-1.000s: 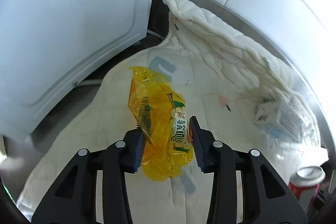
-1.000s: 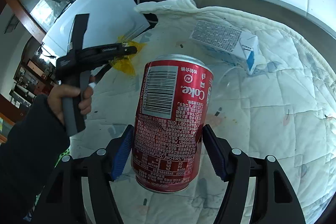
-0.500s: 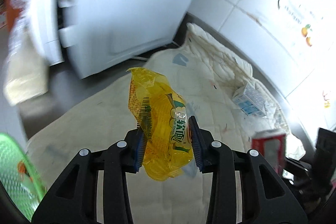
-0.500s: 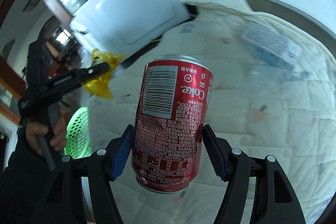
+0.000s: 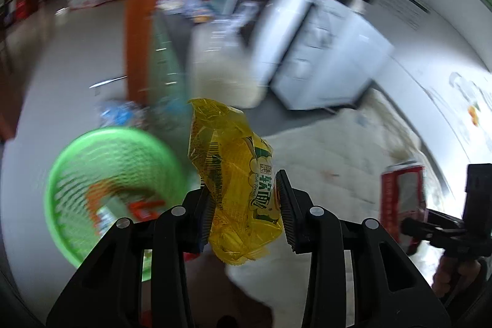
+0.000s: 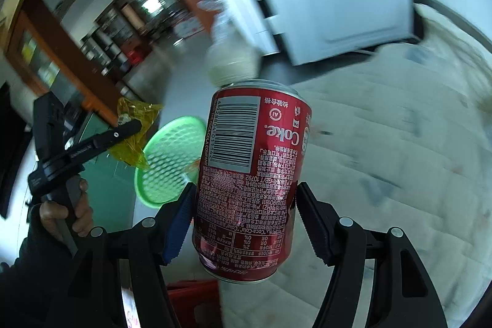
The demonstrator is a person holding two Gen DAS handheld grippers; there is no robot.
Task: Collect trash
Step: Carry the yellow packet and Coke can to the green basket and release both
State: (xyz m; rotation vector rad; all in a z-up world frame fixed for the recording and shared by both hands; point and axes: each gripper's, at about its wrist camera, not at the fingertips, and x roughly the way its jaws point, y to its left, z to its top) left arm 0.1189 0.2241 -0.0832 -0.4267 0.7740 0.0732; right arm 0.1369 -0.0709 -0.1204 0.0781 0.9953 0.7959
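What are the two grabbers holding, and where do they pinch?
Left gripper pinches the yellow wrapper near its lower half. Right gripper squeezes the Coke can across its sides.
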